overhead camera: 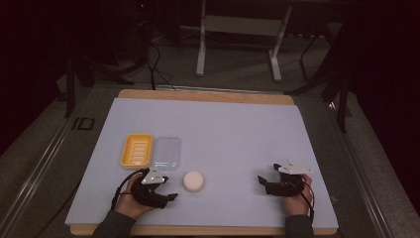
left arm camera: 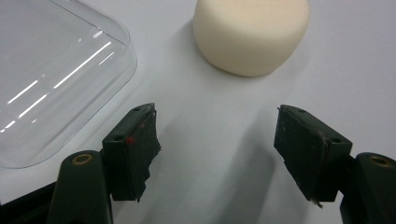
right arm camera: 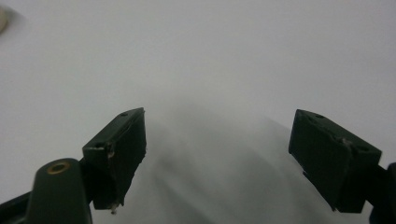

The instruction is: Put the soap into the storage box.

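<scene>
A round cream soap bar (overhead camera: 193,181) (left arm camera: 252,35) lies on the pale mat near the front. My left gripper (overhead camera: 167,187) (left arm camera: 217,140) rests just left of it, open, with bare mat between its jaws and the soap a short way ahead of the tips. A clear plastic lid (overhead camera: 166,152) (left arm camera: 51,79) lies beside a yellow soap dish (overhead camera: 137,149), both behind the left gripper. My right gripper (overhead camera: 266,173) (right arm camera: 219,144) sits at the front right, open over bare mat, with nothing between its jaws.
The pale mat (overhead camera: 237,134) covers a wooden table (overhead camera: 208,95). A sliver of the soap (right arm camera: 2,21) shows at the top left corner of the right gripper view. Beyond the table's far edge stand desk legs and cables on a dark floor.
</scene>
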A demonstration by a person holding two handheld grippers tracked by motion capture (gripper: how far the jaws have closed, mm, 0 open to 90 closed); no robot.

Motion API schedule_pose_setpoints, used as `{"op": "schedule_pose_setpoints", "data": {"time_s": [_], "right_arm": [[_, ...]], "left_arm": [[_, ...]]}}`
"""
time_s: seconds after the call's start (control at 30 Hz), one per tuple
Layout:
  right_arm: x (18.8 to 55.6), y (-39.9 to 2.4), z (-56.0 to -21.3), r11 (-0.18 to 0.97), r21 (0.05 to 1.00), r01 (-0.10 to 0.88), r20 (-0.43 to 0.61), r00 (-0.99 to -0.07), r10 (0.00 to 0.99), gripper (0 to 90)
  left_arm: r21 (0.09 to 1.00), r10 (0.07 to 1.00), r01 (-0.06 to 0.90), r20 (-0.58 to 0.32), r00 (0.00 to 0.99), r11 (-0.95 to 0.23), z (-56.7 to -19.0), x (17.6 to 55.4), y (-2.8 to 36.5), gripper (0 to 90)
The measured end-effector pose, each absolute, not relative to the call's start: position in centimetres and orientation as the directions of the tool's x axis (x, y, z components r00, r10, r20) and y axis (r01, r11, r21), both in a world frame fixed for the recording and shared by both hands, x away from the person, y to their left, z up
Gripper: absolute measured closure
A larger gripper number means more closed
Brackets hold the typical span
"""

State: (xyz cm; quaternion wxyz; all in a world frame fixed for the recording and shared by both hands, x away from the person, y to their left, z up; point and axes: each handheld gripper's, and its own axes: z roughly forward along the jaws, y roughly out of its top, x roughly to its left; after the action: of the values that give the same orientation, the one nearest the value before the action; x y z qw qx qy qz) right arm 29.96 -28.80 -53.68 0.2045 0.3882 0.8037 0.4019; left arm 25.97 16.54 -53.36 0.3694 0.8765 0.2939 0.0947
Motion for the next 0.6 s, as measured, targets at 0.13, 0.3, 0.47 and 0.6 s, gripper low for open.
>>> {"op": "schedule_pose_setpoints", "data": {"time_s": [0.13,0.3,0.47,0.6], "right_arm": [[29.7,-28.6,-53.7,0.393,0.807,0.441,-0.046,-0.617,0.786,18.0],[29.6,-28.5,-53.7,0.406,0.808,0.428,-0.060,-0.625,0.778,18.0],[29.6,-28.6,-53.7,0.401,0.811,0.426,-0.045,-0.638,0.768,17.9],[29.4,-28.7,-53.6,0.393,0.823,0.411,-0.052,-0.634,0.772,15.1]], "left_arm": [[0.698,0.578,0.439,-0.044,0.815,-0.566,-52.9,25.9,16.6,32.8],[0.690,0.567,0.435,-0.043,0.822,-0.579,-52.4,26.1,16.7,33.0],[0.678,0.555,0.432,-0.042,0.831,-0.595,-52.0,26.6,16.9,33.4],[0.669,0.551,0.423,-0.023,0.834,-0.612,-51.5,26.9,16.7,34.2]]}}
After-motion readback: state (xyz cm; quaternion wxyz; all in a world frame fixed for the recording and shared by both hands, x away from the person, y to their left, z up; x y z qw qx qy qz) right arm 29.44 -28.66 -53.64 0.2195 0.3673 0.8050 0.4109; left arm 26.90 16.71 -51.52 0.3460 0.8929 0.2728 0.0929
